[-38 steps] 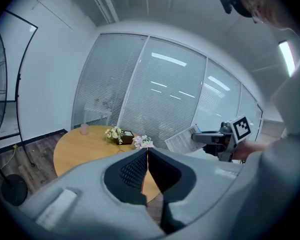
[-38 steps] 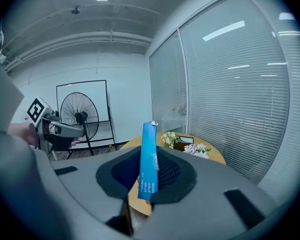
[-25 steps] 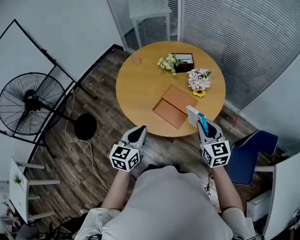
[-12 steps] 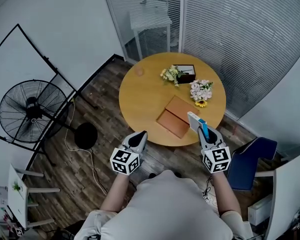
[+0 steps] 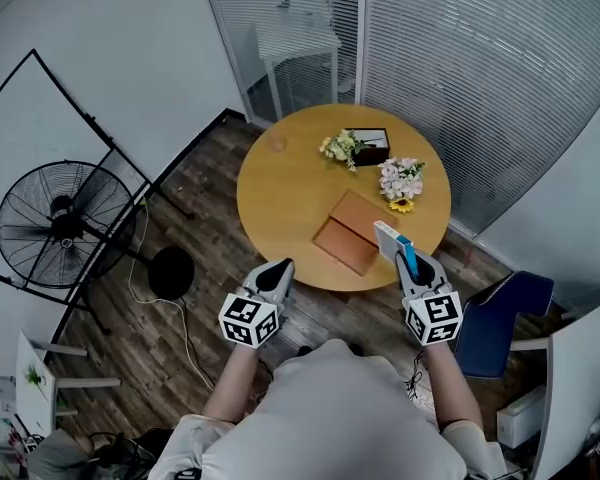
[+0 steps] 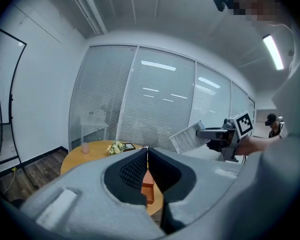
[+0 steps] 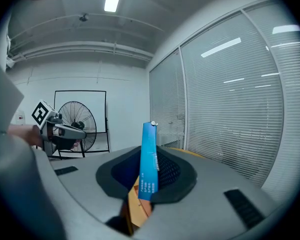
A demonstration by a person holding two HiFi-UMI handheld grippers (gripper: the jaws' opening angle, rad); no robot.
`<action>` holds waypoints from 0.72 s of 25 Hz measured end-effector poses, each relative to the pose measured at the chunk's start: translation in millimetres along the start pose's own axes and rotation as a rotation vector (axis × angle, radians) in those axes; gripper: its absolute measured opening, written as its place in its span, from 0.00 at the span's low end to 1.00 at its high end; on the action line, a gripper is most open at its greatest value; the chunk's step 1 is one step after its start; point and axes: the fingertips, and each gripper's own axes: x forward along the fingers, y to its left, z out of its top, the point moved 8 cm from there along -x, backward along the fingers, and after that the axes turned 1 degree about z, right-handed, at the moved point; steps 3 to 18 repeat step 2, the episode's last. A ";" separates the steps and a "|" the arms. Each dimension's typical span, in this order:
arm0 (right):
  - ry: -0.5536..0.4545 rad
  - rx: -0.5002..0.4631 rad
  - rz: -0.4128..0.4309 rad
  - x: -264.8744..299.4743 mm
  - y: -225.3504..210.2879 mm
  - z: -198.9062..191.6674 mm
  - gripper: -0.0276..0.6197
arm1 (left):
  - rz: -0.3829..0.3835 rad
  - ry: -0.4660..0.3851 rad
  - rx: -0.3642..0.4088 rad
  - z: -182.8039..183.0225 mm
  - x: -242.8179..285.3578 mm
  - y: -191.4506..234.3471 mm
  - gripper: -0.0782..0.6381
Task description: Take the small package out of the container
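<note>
My right gripper (image 5: pixel 408 260) is shut on the small package (image 5: pixel 389 238), a thin white and blue box held upright above the round table's near right edge. In the right gripper view the package's blue edge (image 7: pixel 149 159) stands clamped between the pads. The container (image 5: pixel 348 230), a flat brown box lying open, rests on the wooden table (image 5: pixel 280 198) just left of the package. My left gripper (image 5: pixel 273 272) hangs in front of the table's near edge, jaws shut with nothing between them (image 6: pixel 146 156). From the left gripper view the package (image 6: pixel 189 137) shows at the right.
Two flower bunches (image 5: pixel 401 180) (image 5: pixel 337 147), a dark box (image 5: pixel 373 146) and a pink cup (image 5: pixel 277 142) sit at the table's far side. A standing fan (image 5: pixel 55 223) is at the left, a blue chair (image 5: pixel 500 318) at the right. Glass walls with blinds close off the back.
The head view has shifted slightly. Both grippers stay where they were, and the package is still held over the table's near edge.
</note>
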 end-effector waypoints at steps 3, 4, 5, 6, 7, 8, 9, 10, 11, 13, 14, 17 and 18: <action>-0.001 -0.001 -0.002 -1.2 -0.1 0.5 0.13 | -0.002 -0.003 0.000 0.9 -0.1 -0.3 0.14; -0.001 -0.001 -0.002 -1.2 -0.1 0.5 0.13 | -0.002 -0.003 0.000 0.9 -0.1 -0.3 0.14; -0.001 -0.001 -0.002 -1.2 -0.1 0.5 0.13 | -0.002 -0.003 0.000 0.9 -0.1 -0.3 0.14; -0.001 -0.001 -0.002 -1.2 -0.1 0.5 0.13 | -0.002 -0.003 0.000 0.9 -0.1 -0.3 0.14; -0.001 -0.001 -0.002 -1.2 -0.1 0.5 0.13 | -0.002 -0.003 0.000 0.9 -0.1 -0.3 0.14; -0.001 -0.001 -0.002 -1.2 -0.1 0.5 0.13 | -0.002 -0.003 0.000 0.9 -0.1 -0.3 0.14; -0.001 -0.001 -0.002 -1.2 -0.1 0.5 0.13 | -0.002 -0.003 0.000 0.9 -0.1 -0.3 0.14; -0.001 -0.001 -0.002 -1.2 -0.1 0.5 0.13 | -0.002 -0.003 0.000 0.9 -0.1 -0.3 0.14; -0.001 -0.001 -0.002 -1.2 -0.1 0.5 0.13 | -0.002 -0.003 0.000 0.9 -0.1 -0.3 0.14; -0.001 -0.001 -0.002 -1.2 -0.1 0.5 0.13 | -0.002 -0.003 0.000 0.9 -0.1 -0.3 0.14; -0.001 -0.001 -0.002 -1.2 -0.1 0.5 0.13 | -0.002 -0.003 0.000 0.9 -0.1 -0.3 0.14; -0.001 -0.001 -0.002 -1.2 -0.1 0.5 0.13 | -0.002 -0.003 0.000 0.9 -0.1 -0.3 0.14; -0.001 -0.001 -0.002 -1.2 -0.1 0.5 0.13 | -0.002 -0.003 0.000 0.9 -0.1 -0.3 0.14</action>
